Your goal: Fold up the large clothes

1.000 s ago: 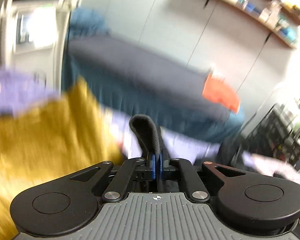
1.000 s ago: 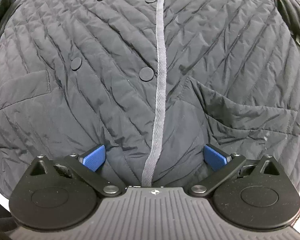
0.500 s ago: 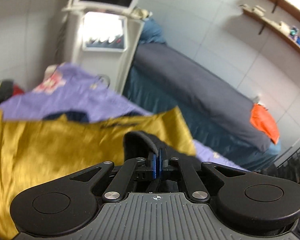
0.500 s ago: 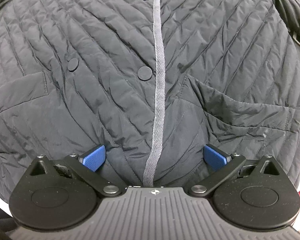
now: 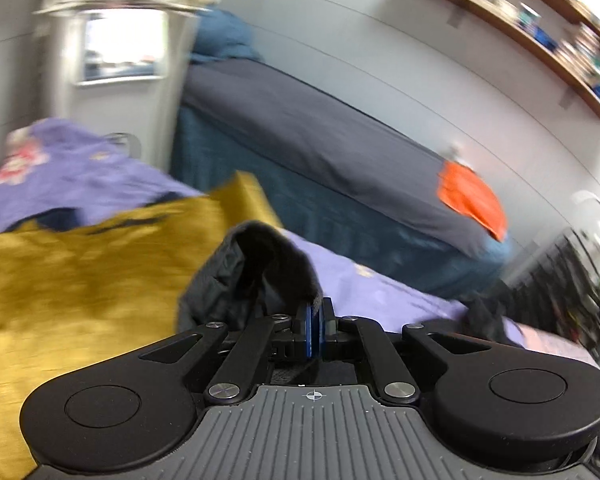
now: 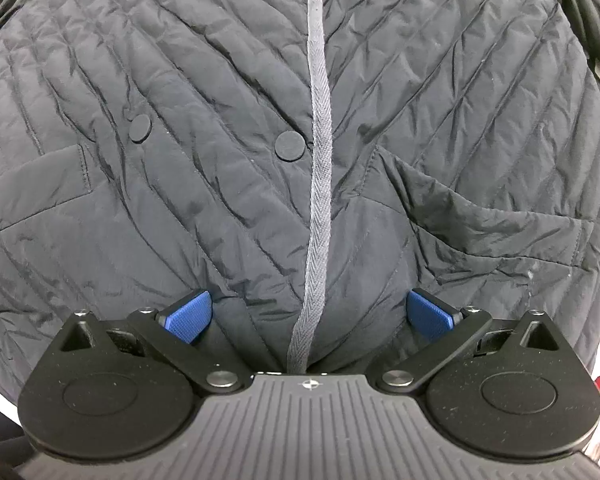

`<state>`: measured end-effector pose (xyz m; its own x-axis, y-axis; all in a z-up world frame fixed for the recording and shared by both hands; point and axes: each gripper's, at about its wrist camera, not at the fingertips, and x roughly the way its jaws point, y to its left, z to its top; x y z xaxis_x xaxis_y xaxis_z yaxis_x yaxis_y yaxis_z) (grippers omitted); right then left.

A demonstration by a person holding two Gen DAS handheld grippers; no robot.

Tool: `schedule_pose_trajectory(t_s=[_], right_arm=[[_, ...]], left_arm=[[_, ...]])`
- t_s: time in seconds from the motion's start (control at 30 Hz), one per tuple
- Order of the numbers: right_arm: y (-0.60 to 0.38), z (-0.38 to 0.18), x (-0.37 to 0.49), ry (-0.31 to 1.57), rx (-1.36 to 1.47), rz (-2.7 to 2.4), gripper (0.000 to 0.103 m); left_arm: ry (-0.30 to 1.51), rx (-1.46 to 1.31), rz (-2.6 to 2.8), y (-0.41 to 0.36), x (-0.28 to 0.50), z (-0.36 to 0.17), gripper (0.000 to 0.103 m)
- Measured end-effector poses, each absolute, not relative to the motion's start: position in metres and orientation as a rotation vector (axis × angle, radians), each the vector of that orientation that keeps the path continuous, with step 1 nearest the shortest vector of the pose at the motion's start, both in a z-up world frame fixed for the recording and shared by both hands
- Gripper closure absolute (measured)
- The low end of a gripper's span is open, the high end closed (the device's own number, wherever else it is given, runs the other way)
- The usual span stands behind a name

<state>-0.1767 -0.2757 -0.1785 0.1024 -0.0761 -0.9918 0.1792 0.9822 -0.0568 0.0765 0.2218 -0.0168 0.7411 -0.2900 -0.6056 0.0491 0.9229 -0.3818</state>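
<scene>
Your left claw (image 5: 313, 330) is clamped on a dark strip of fabric, apparently an edge of the black quilted jacket (image 6: 228, 184); the cloth arches up from between the blue pads (image 5: 307, 332) and drops to the left into a crumpled fold (image 5: 220, 284). You have that claw angled downward over a mustard-yellow cloth (image 5: 80, 280), which fills the lower left of the left wrist view. A lilac sheet (image 5: 72, 172) with a red and white print lies behind and to the right of the yellow cloth. Farther back stands a bed with a grey cover (image 5: 320, 136) over a teal side, and an orange cloth (image 5: 472, 196) rests near its right end. A white unit (image 5: 120, 56) stands at the head of the bed, and a wooden shelf (image 5: 540, 40) runs along the wall above. That view is blurred.

Your right claw (image 6: 308, 316) points straight down at the jacket with its jaws spread wide, gripping nothing. The jacket lies spread flat and fills the right wrist view. Its grey herringbone tape (image 6: 320, 168) runs down the middle and passes between your two blue pads (image 6: 190, 316). Round snap buttons (image 6: 290, 145) sit just left of the tape, and a patch pocket (image 6: 480, 232) gapes open on the right side. Both pads sit close to the quilted fabric; whether they touch it you cannot tell.
</scene>
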Motion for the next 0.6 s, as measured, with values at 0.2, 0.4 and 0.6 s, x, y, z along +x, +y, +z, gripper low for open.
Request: schedule_pose_trajectory(t_s=[0.2,0.4,0.6], right_arm=[[-0.277,-0.181,-0.18,1.425,0.098,-0.188,0.0],[-0.277,-0.182,-0.189,1.393,0.113,-0.183,0.0],[-0.28,-0.179,-0.202,1.377,0.118,-0.174,0.0]], left_arm=[[0.762,-0.31,-0.447,0.123,0.105,-0.012,0.063],[0.837,-0.259,-0.658,-0.009,0.126,-0.019,0.063],[1.001,-0.23,-0.779,-0.112,0.131,-0.059,0.002]])
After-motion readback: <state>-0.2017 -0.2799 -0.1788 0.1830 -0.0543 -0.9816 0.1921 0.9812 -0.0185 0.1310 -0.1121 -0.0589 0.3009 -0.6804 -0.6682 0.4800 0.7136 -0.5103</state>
